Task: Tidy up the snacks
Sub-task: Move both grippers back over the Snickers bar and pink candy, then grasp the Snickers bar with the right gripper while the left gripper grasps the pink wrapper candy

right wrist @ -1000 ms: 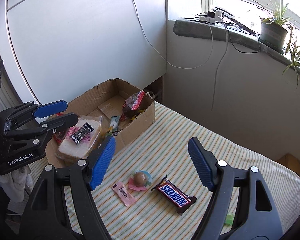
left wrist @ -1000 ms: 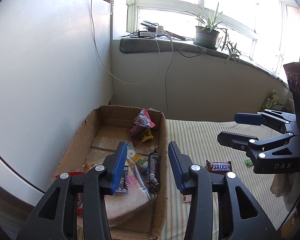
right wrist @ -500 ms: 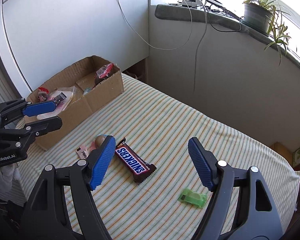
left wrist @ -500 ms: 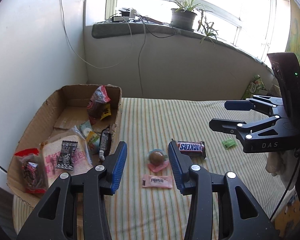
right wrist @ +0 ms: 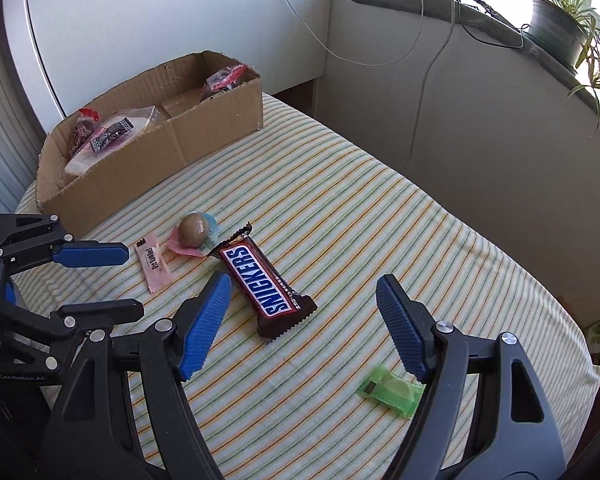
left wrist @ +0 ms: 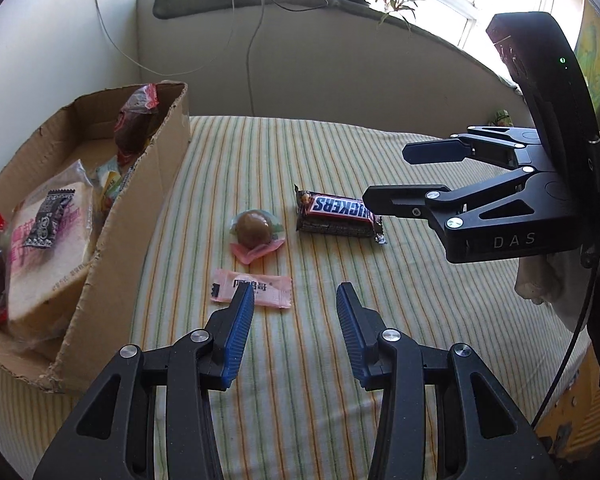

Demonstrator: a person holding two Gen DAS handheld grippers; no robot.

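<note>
A Snickers bar (right wrist: 262, 284) lies on the striped cloth, also in the left wrist view (left wrist: 338, 217). Left of it lie a round brown sweet in a clear wrapper (left wrist: 255, 235) (right wrist: 194, 234) and a flat pink packet (left wrist: 252, 289) (right wrist: 154, 266). A small green packet (right wrist: 392, 392) lies at the right. A cardboard box (left wrist: 140, 208) (right wrist: 160, 152) holds several snacks. My left gripper (left wrist: 295, 300) is open and empty, hovering just right of the pink packet. My right gripper (right wrist: 304, 292) is open and empty above the Snickers bar.
A wall and a windowsill with a potted plant (right wrist: 560, 28) and cables (left wrist: 256, 40) stand behind the table. The cloth's edge drops off at the right (right wrist: 580, 360). A white panel (right wrist: 140, 20) stands behind the box.
Both grippers have swung from the box towards the loose snacks and come lower and closer. The left one moved right from over the box to the pink packet.
</note>
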